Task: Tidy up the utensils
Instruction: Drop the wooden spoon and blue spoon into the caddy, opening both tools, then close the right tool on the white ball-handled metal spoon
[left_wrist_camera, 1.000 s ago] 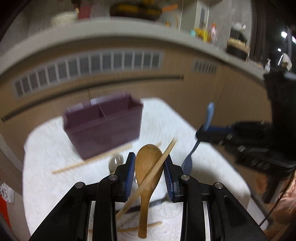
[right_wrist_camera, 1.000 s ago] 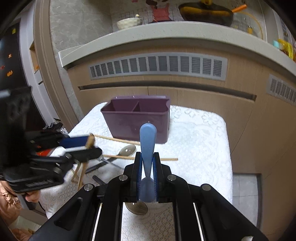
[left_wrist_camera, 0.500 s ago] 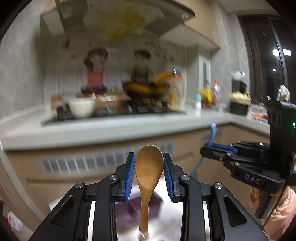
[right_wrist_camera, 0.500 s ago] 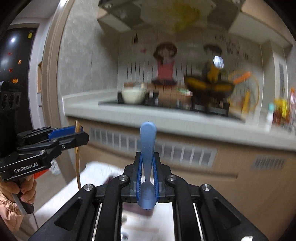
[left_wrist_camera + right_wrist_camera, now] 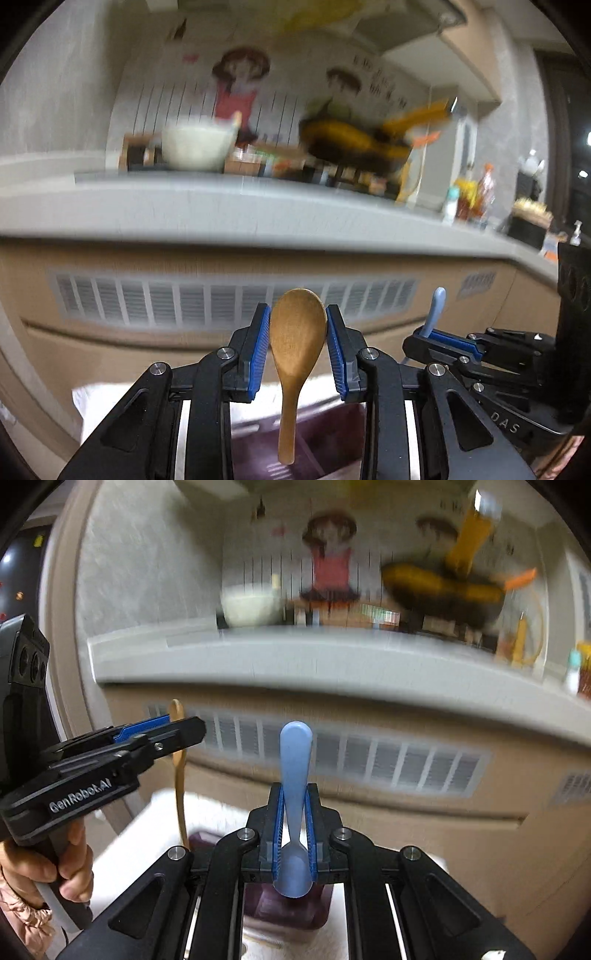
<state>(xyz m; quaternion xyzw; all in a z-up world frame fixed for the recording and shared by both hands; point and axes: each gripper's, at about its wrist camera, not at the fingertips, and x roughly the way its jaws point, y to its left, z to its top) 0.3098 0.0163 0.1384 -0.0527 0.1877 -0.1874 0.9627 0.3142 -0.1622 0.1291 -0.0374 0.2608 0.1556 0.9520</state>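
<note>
My left gripper [image 5: 298, 332] is shut on a wooden spoon [image 5: 297, 343], bowl up, handle hanging down over the purple utensil holder [image 5: 314, 446], which shows low between the fingers. My right gripper [image 5: 295, 827] is shut on a blue plastic spoon [image 5: 295, 771], handle up, bowl down above the purple holder [image 5: 291, 908]. In the right wrist view the left gripper [image 5: 184, 731] holds the wooden spoon [image 5: 180, 775] at left. In the left wrist view the right gripper [image 5: 428, 336] with the blue spoon [image 5: 436, 306] is at right.
The holder stands on a white lace-covered table [image 5: 218, 812]. Behind it is a wood-panelled counter front with vents [image 5: 221, 302] and a grey countertop [image 5: 258, 210] with a white bowl [image 5: 199, 144] and a pan [image 5: 354, 144]. A chopstick [image 5: 266, 941] lies by the holder.
Both grippers tilted up from the table a second ago, lifting their spoons. Since half a second ago they have lowered and moved closer to the holder, which now sits beneath both spoons.
</note>
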